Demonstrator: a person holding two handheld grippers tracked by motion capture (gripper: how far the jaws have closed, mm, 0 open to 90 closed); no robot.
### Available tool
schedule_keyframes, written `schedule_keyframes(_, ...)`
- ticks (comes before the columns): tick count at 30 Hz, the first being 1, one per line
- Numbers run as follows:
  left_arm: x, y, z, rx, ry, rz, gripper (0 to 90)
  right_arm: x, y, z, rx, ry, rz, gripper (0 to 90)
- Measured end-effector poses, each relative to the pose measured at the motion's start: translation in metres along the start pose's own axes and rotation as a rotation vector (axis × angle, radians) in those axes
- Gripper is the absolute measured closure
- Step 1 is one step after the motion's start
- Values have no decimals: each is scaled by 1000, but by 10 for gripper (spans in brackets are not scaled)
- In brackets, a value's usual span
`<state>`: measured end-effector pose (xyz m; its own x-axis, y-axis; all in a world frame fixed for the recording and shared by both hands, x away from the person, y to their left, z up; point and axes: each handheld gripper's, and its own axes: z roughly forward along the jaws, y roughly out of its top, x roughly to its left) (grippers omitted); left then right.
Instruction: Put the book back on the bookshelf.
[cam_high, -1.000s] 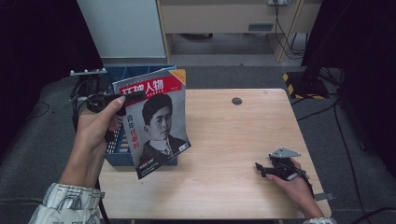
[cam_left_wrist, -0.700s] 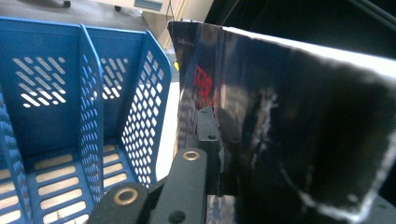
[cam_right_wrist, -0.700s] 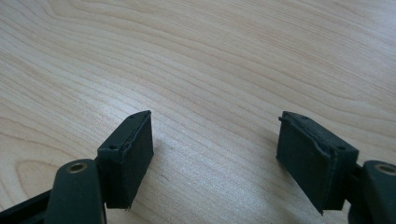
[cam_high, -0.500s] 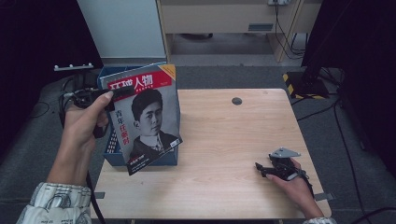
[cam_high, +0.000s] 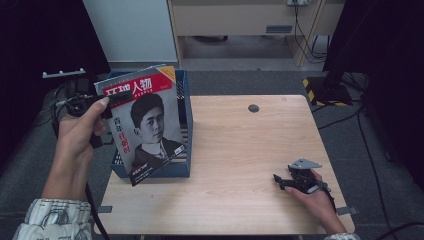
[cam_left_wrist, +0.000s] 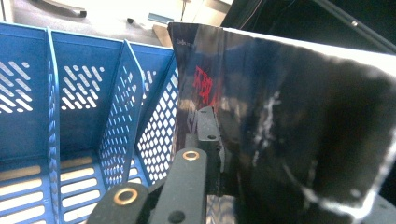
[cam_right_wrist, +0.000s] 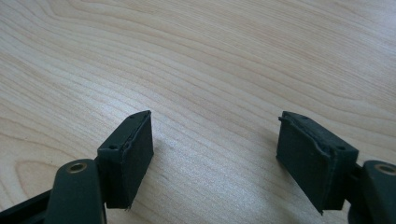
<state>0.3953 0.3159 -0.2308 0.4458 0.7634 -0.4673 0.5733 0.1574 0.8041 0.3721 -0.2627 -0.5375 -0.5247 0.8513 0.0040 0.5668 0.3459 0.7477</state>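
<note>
A magazine (cam_high: 147, 125) with a red title band and a portrait on its cover hangs upright over the blue file rack (cam_high: 184, 100) at the table's left edge. My left gripper (cam_high: 116, 100) is shut on the magazine's upper left edge, held by a hand in a patterned sleeve. In the left gripper view the glossy cover (cam_left_wrist: 280, 121) sits clamped in my jaws, with the rack's perforated blue dividers (cam_left_wrist: 123, 112) just to its left. My right gripper (cam_high: 281, 181) rests low on the wooden table (cam_high: 240, 150) at the front right, open, with bare wood between its pads (cam_right_wrist: 130, 149).
A small dark round hole (cam_high: 253, 108) marks the tabletop near its far edge. Black cables (cam_high: 65, 105) trail off the table's left side. A cabinet (cam_high: 130, 30) and a black stand (cam_high: 330, 85) sit on the floor beyond the table.
My left gripper has carried the magazine left and a little lower, toward the rack's slots, and tipped it more upright. The right gripper has stayed put.
</note>
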Motion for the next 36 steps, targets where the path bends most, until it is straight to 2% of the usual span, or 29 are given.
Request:
schedule_keyframes(7, 5, 1, -5, -16, 0, -14, 864, 0, 0, 0, 0, -1, 1, 272)
schedule_keyframes(16, 20, 0, -19, -33, 42, -34, 863, 0, 0, 0, 0, -1, 1, 272)
schedule_keyframes(26, 33, -2, -33, -55, 47, -54, 864, 0, 0, 0, 0, -1, 1, 271)
schedule_keyframes(36, 43, -3, -39, -55, 69, -68, 863, 0, 0, 0, 0, -1, 1, 272)
